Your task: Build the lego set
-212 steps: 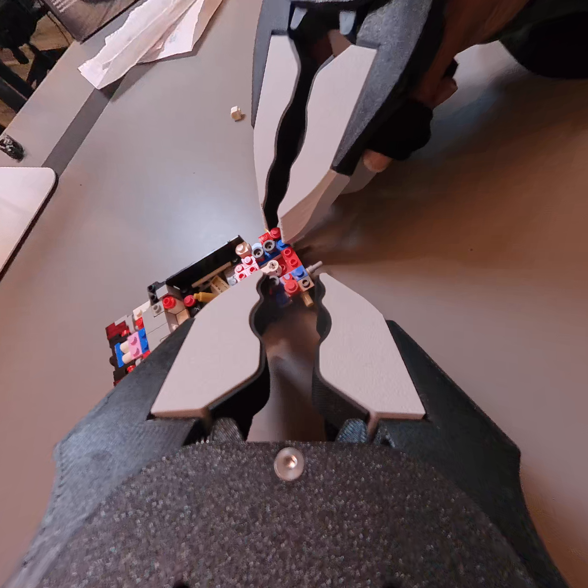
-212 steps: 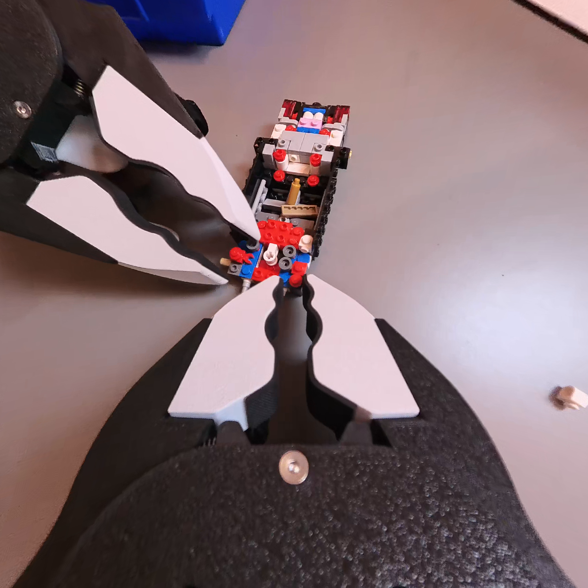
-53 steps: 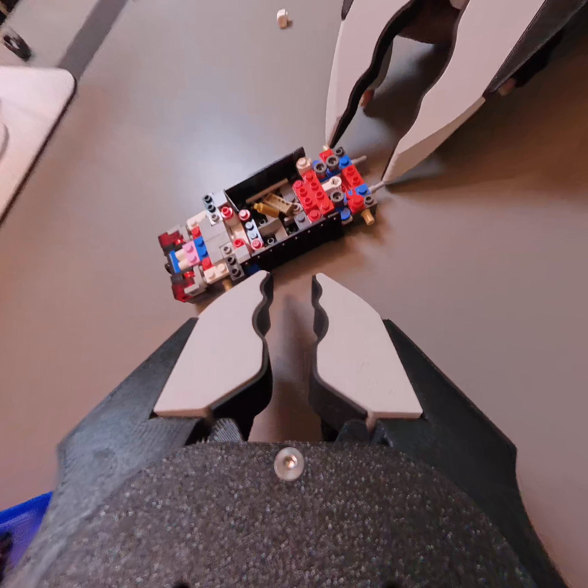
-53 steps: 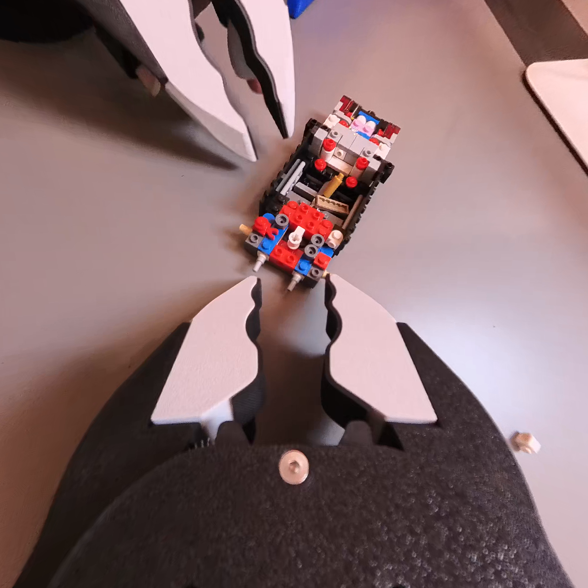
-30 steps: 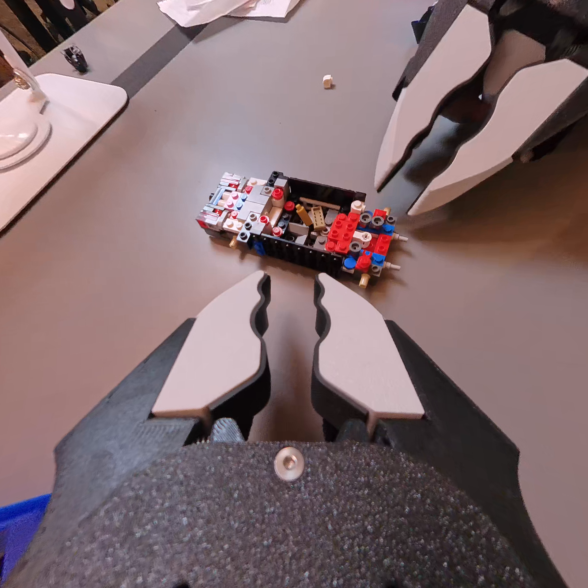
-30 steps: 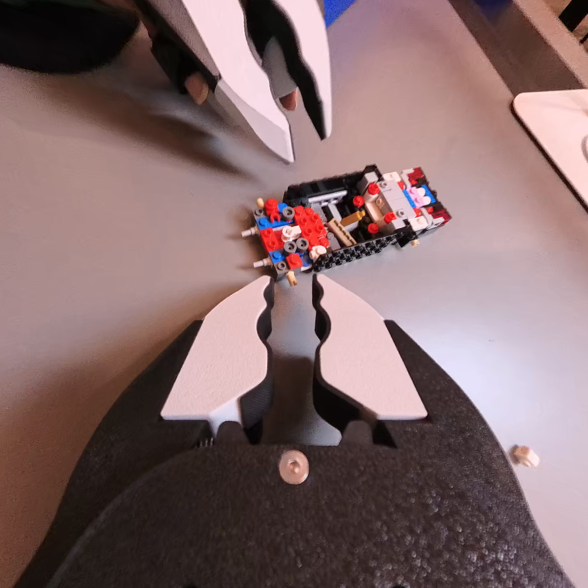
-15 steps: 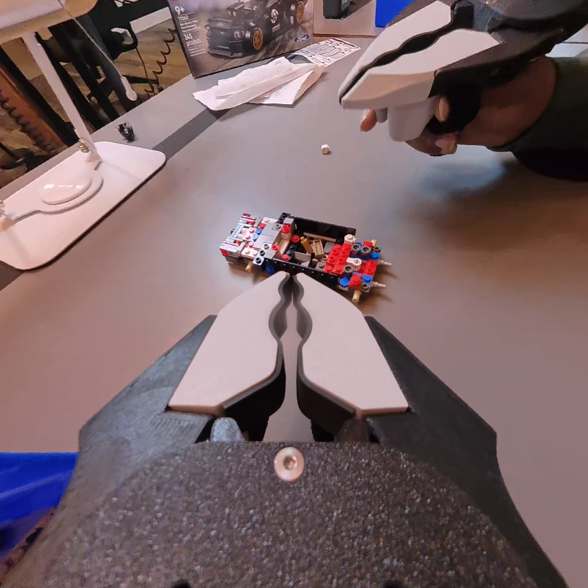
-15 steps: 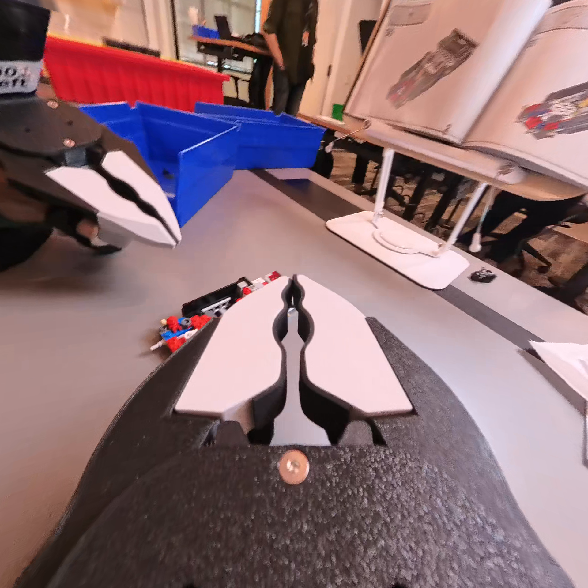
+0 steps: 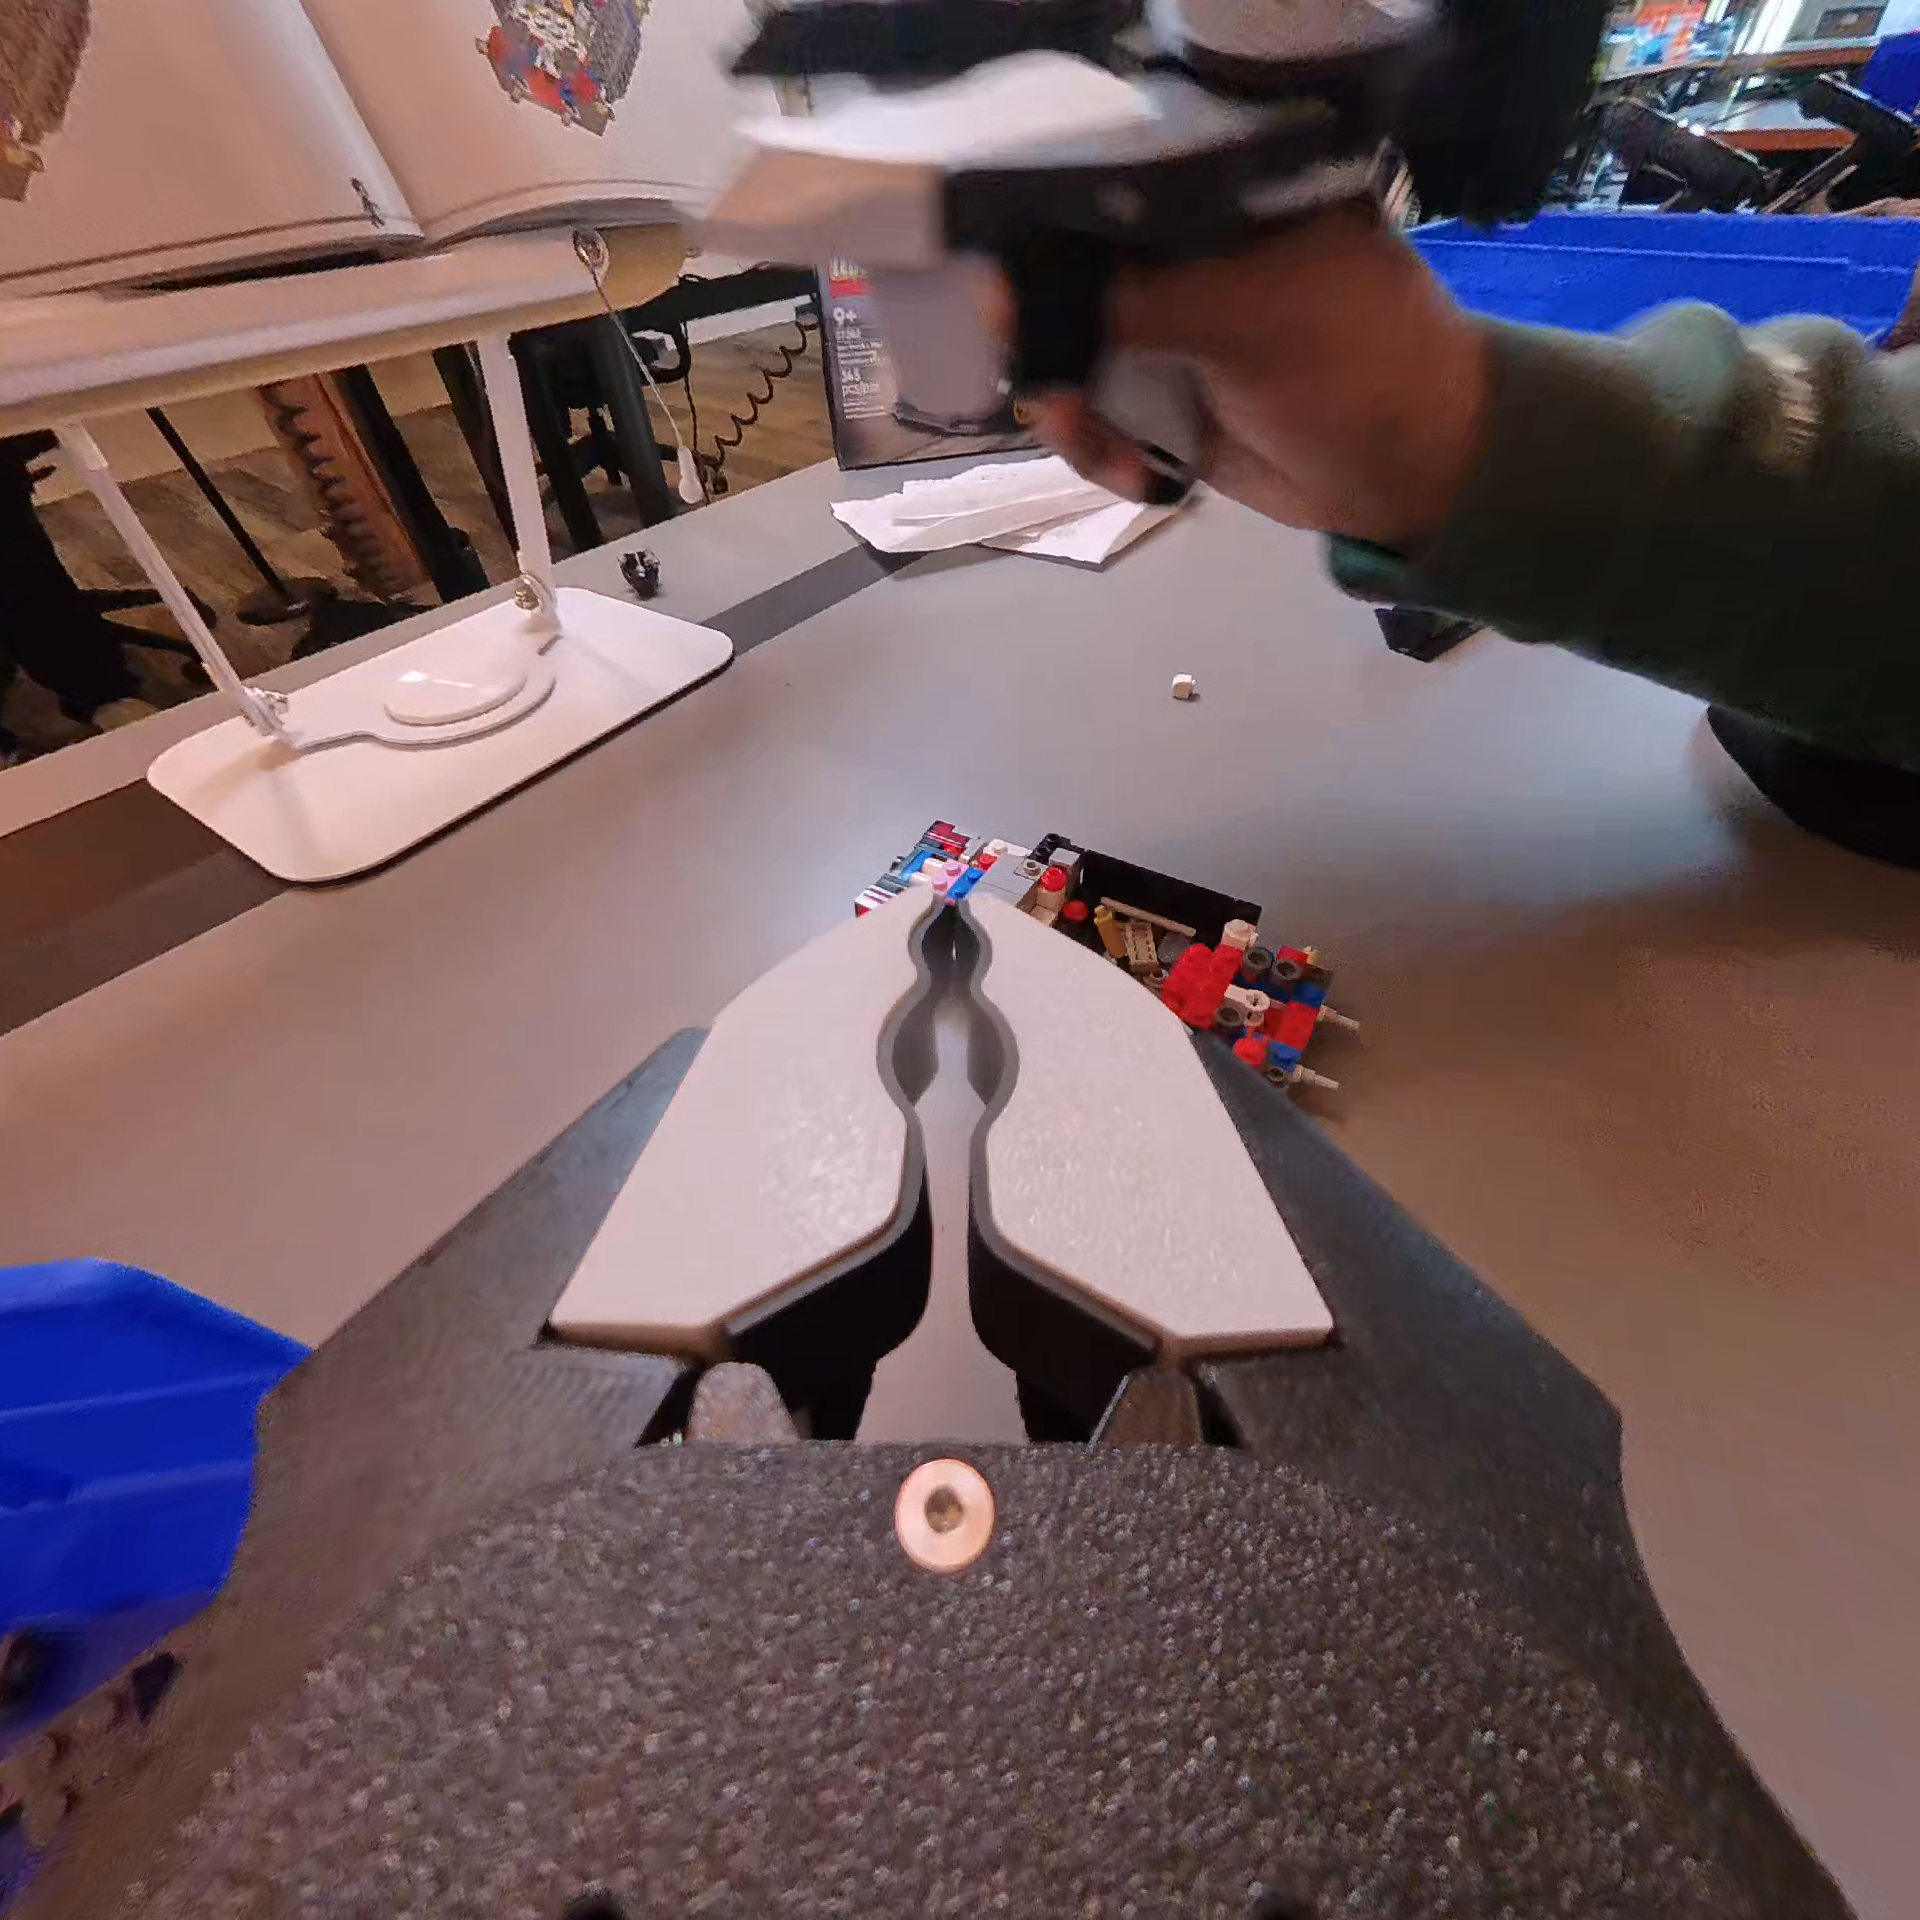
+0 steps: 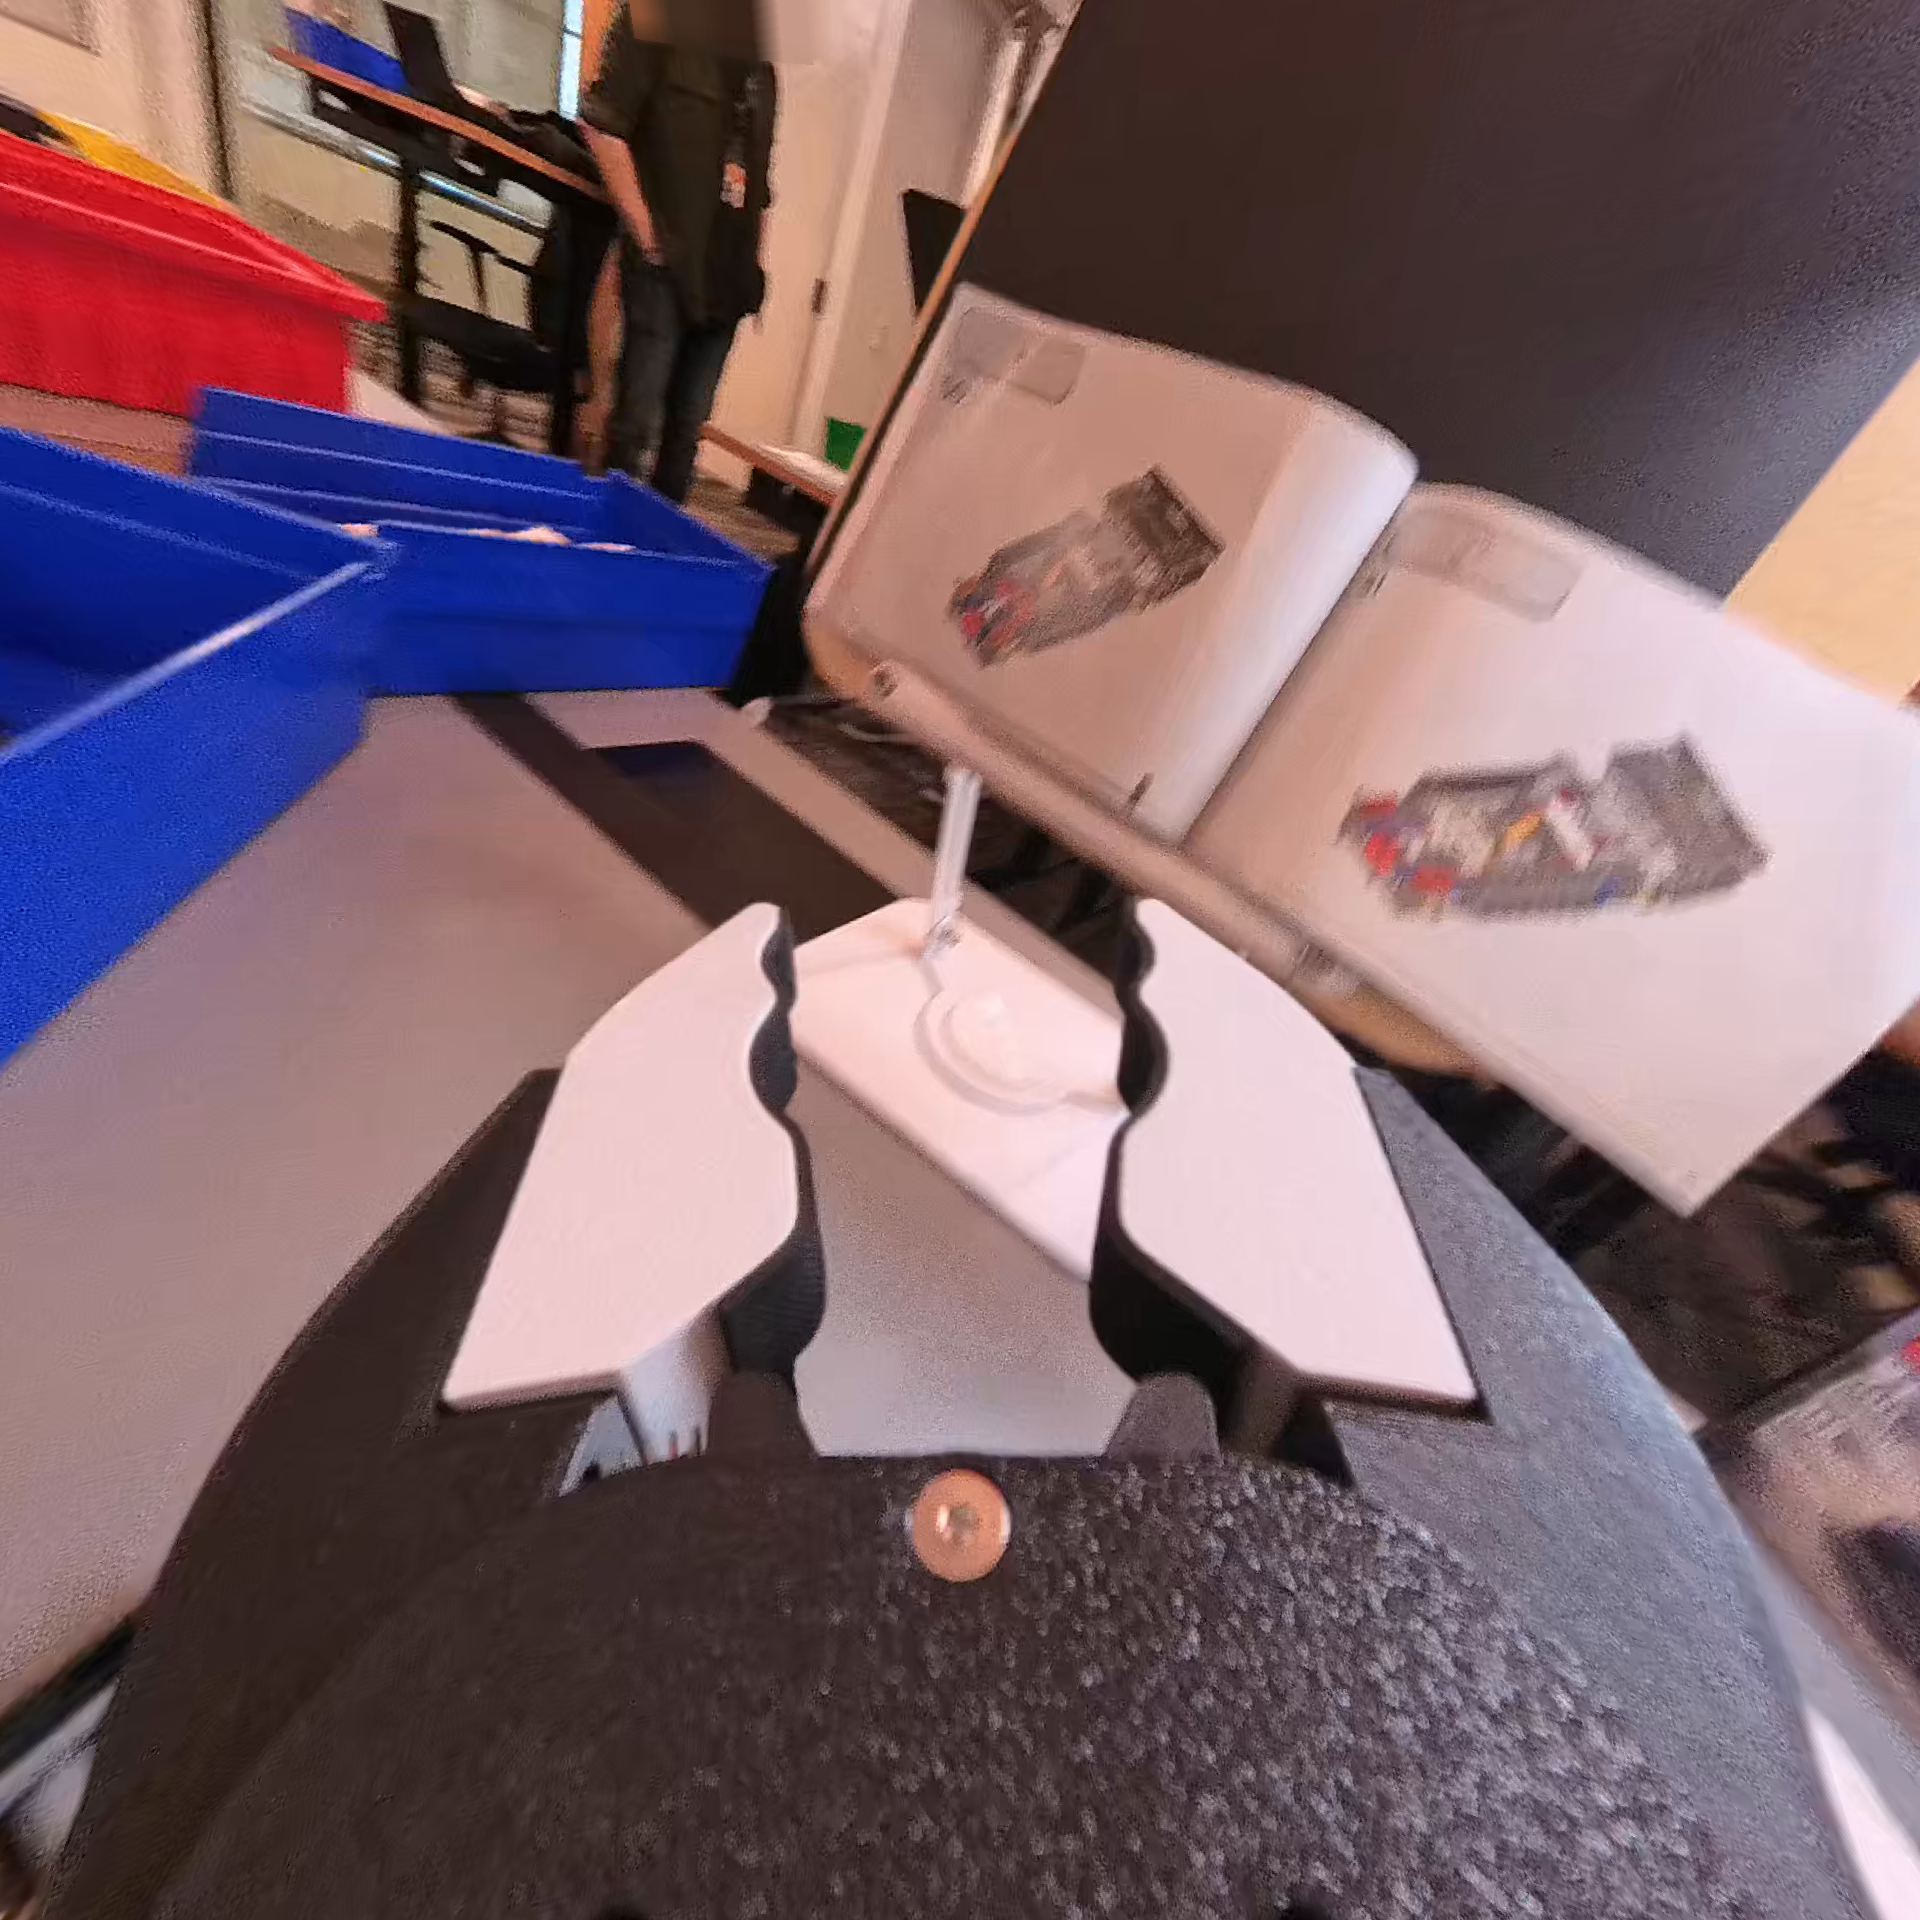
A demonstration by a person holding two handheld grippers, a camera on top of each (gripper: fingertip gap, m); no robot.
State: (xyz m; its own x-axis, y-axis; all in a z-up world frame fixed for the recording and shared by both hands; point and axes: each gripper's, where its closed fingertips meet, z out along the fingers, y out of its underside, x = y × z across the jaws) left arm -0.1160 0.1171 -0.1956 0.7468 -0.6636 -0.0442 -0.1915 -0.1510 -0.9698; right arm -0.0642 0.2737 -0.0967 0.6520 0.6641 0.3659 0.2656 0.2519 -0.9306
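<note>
The partly built lego car, black-framed with red, blue and grey bricks, lies on the grey table. My left gripper is shut and empty, and its tips stand just in front of the car's near side. My right gripper is open and empty, raised above the table and pointing at the open instruction book. In the left wrist view it shows blurred high above the car, held by a hand. The car is out of the right wrist view.
The book rests on a white stand with a flat base. A small white brick lies beyond the car. Papers and a box are at the far edge. Blue bins stand left, a red bin behind. A person stands in the background.
Both grippers let go of the car and pulled back. In the last half second the right gripper opened, rose and swung toward the book. The left stays shut.
</note>
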